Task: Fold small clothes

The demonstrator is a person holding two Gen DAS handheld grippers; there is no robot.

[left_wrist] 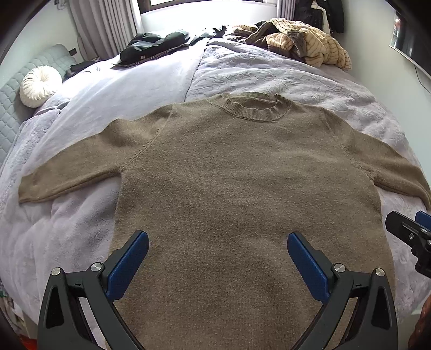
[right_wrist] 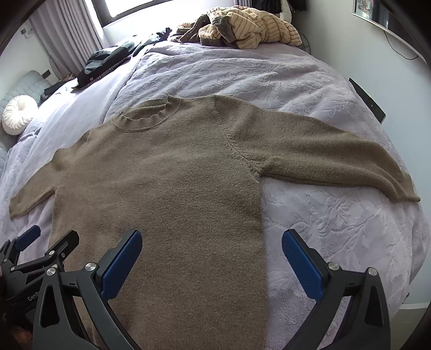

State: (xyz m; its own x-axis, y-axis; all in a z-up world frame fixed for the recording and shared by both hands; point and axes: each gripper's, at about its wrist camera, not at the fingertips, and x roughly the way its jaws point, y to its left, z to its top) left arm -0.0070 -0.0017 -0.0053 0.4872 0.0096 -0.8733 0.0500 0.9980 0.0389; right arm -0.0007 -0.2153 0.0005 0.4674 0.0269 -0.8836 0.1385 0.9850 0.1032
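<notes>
Two sets of tongs here, and we've got both spread wide with nothing between the blue pads. Our left tongs [left_wrist: 218, 250] hover over the lower middle of the brown sweater [left_wrist: 242, 193], while our right tongs [right_wrist: 212, 247] sit above its right side edge, one pad over the knit and the other over bare bedding.

We see the sweater lying flat and face up on the bed [left_wrist: 282, 75], neck hole pointing toward the far end, both sleeves stretched out to the sides. The bed is covered in a pale lilac quilt [right_wrist: 309, 215] with a crinkly leaf pattern, plus a smoother blanket on the left half.

Further back there's a pile of cream striped clothes [left_wrist: 309, 40] at the far right corner, and a dark garment [left_wrist: 153, 45] lying toward the left. A round white cushion [left_wrist: 39, 84] sits by the grey padded headboard [left_wrist: 10, 107]. Grey curtains [left_wrist: 105, 24] hang beside a bright window [left_wrist: 210, 2].
</notes>
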